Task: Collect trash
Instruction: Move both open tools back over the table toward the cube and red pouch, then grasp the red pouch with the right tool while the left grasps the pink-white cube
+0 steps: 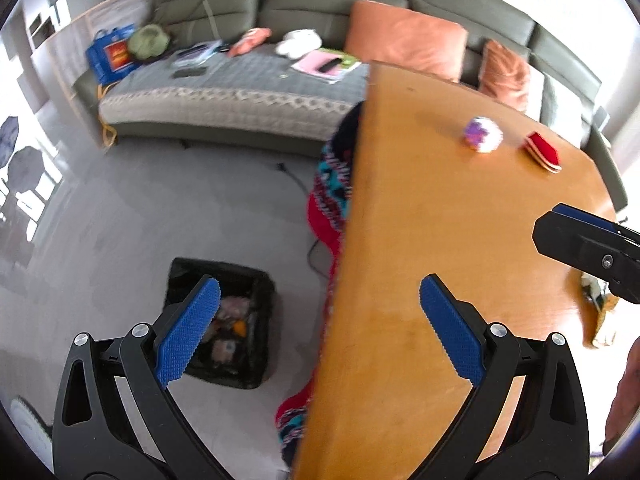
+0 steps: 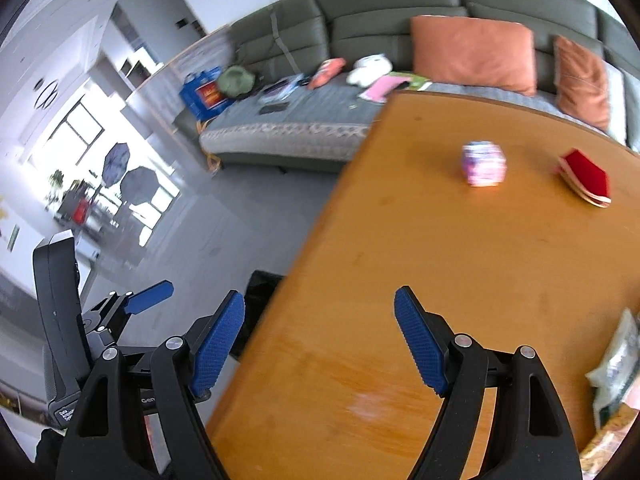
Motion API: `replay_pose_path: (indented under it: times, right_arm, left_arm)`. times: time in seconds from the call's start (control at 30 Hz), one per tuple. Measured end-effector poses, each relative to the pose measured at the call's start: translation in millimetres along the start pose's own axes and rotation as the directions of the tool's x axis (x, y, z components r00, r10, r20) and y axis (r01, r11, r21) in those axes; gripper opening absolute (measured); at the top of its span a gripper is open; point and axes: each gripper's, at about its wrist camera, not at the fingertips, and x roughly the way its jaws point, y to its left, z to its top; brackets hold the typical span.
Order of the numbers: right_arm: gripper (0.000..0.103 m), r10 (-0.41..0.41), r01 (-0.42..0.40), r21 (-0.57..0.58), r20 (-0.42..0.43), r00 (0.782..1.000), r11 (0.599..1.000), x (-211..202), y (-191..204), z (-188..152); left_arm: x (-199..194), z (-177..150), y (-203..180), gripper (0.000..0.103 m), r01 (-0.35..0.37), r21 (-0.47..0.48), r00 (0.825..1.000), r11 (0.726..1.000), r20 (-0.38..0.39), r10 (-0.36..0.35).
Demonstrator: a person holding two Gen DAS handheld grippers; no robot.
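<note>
Both claws are spread wide with nothing in them: left claw (image 1: 320, 330) straddles the tabletop (image 1: 460, 220) edge, right claw (image 2: 320, 344) hangs over the wood. Lots of bare floor (image 1: 140, 220) left of that edge. The black trash bin (image 1: 256, 280) sits down there, partly behind the left claw's pad. The crumpled purple-white wrapper (image 2: 484, 164) and red packet (image 2: 586, 176) lie well ahead, far side. Labels too blurry to read.

Crumpled pink-white wrapper (image 2: 484, 163) on table (image 2: 400, 260)

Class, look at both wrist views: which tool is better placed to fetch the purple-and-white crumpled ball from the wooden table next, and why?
Probably the right tool: it is open and empty over the table, the ball ahead of it. The left tool, also open, straddles the table edge, partly over the bin.
</note>
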Motion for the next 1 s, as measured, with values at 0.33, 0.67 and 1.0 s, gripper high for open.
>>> replay_pose_path:
  times: [0.33, 0.67, 1.0]
  right_arm:
    - [0.078, -0.063, 0.060, 0.093, 0.031, 0.998, 0.994, -32.3, -98.0, -2.0]
    - [0.078, -0.100, 0.093, 0.175, 0.029, 0.995, 0.980, -34.5, -185.2, 15.8]
    - [0.078, -0.150, 0.145, 0.211, 0.008, 0.989, 0.967, -17.5, -244.2, 50.7]
  left_arm:
    - [25.0, 18.9, -89.2, 0.097, 0.049, 0.071, 0.999, 0.996, -0.027, -0.047]
    - [55.0, 52.5, -146.9, 0.097, 0.058, 0.103, 0.997, 0.993, -0.053, -0.053]
    - [100.6, 92.6, -183.9, 0.097, 0.066, 0.129, 0.994, 0.989, -0.096, -0.054]
